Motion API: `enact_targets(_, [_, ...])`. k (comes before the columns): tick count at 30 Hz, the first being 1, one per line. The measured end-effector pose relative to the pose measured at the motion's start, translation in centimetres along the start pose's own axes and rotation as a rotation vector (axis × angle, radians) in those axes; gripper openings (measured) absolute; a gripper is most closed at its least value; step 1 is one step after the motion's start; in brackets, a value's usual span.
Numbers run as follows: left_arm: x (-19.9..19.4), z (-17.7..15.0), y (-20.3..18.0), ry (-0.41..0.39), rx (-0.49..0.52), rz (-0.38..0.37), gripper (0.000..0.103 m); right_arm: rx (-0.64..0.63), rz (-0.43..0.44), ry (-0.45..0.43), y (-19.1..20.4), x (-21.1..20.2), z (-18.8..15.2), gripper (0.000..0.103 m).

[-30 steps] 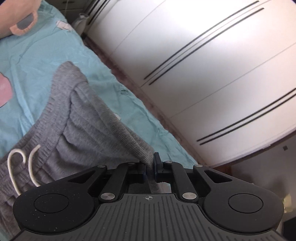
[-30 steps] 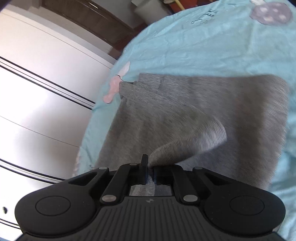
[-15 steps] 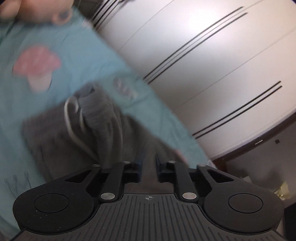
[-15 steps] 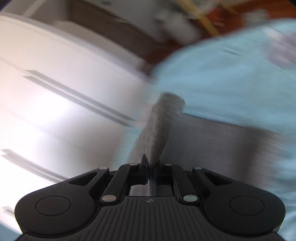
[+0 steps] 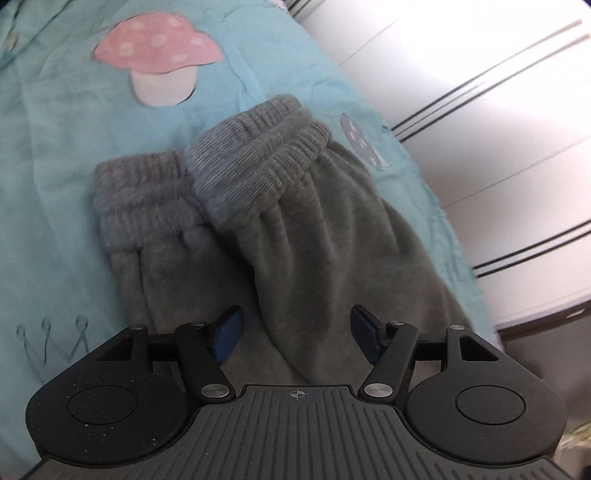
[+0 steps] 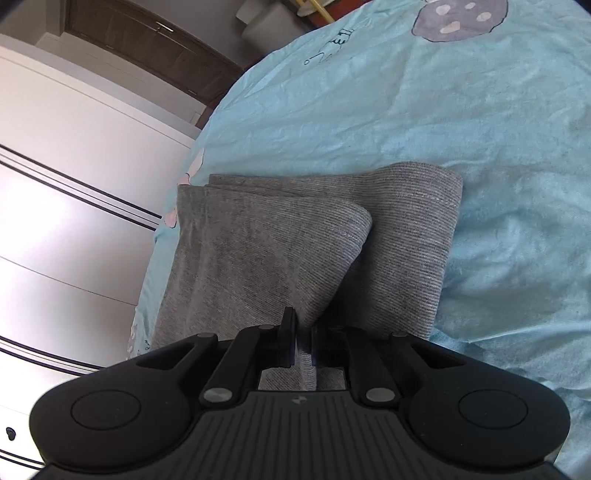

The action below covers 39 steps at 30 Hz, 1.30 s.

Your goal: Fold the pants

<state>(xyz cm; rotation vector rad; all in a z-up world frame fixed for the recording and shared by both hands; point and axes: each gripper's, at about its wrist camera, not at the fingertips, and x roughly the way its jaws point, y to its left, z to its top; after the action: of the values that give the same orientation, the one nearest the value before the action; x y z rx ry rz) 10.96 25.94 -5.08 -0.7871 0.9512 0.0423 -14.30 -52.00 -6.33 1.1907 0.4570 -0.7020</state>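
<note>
Grey pants (image 5: pixel 295 236) lie folded on the light blue bed sheet (image 5: pixel 48 206). In the left wrist view the ribbed waistband end (image 5: pixel 255 166) lies folded over, one layer on top of another. My left gripper (image 5: pixel 297 332) is open just above the grey fabric, holding nothing. In the right wrist view the pants (image 6: pixel 258 251) show as a folded stack with a rounded fold on top. My right gripper (image 6: pixel 303 345) is shut on a pinch of the pants' top layer.
A white wardrobe (image 5: pixel 480 110) with dark stripe lines stands close along the bed's edge, also in the right wrist view (image 6: pixel 74 203). The sheet has a pink mushroom print (image 5: pixel 159 62). A dark door and floor items (image 6: pixel 266 26) lie beyond the bed.
Both grippers carried the pants over into a fold. My left gripper has let go and opened. My right gripper stays shut on the fabric, now lowered onto the stack.
</note>
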Motion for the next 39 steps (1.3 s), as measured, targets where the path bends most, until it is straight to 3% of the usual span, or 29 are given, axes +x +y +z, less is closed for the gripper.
enact_targets(4, [2.1, 0.2, 0.1, -0.033, 0.024, 0.03, 0.062, 0.026, 0.013, -0.01, -0.5, 0.1, -0.2, 0.009])
enact_targets(5, [2.4, 0.3, 0.2, -0.045, 0.017, 0.013, 0.054, 0.027, 0.013, -0.01, -0.5, 0.0, -0.2, 0.009])
enact_targets(6, [3.4, 0.7, 0.4, -0.051, 0.006, -0.006, 0.037, 0.026, 0.013, -0.011, -0.7, -0.4, -0.3, 0.009])
enact_targets(12, [3.8, 0.9, 0.8, -0.045, -0.024, -0.048, 0.013, 0.027, 0.03, -0.015, -0.9, -0.7, -0.2, 0.009])
enact_targets(17, [1.3, 2.0, 0.2, -0.057, -0.041, -0.12, 0.01, 0.106, 0.085, -0.007, -1.2, -0.2, 0.0, 0.014])
enact_targets(19, [-0.7, 2.9, -0.6, -0.066, -0.03, -0.178, 0.01, 0.078, 0.055, -0.009, -0.3, -0.2, 0.3, 0.005])
enact_targets(21, [-2.9, 4.0, -1.5, -0.08, -0.012, -0.228, 0.01, 0.025, 0.06, -0.031, 1.0, -0.9, 0.5, 0.005])
enact_targets(27, [-8.0, 5.9, -1.7, -0.092, 0.005, -0.307, 0.01, 0.057, 0.296, -0.112, 3.4, -6.5, 2.2, 0.005])
enact_targets(29, [-8.2, 5.5, -1.1, -0.091, 0.082, -0.256, 0.01, 0.055, 0.349, -0.139, 2.9, -8.4, 2.2, 0.005])
enact_targets(31, [-5.9, 4.7, -0.3, -0.042, 0.148, -0.134, 0.011, 0.047, 0.34, -0.136, 1.6, -9.2, 2.2, 0.005])
enact_targets(35, [-2.6, 2.7, 3.6, 0.052, 0.081, -0.011, 0.016, -0.061, 0.087, -0.098, -2.1, -7.8, 0.3, 0.005])
enact_targets(37, [-1.3, 1.9, 5.0, 0.071, 0.016, 0.042, 0.028, -0.024, 0.016, -0.062, -4.2, -6.5, -0.8, 0.005])
enact_targets(39, [-0.6, 2.3, 5.3, 0.077, -0.007, 0.056, 0.035, -0.001, 0.025, -0.069, -5.3, -6.1, -1.4, 0.005])
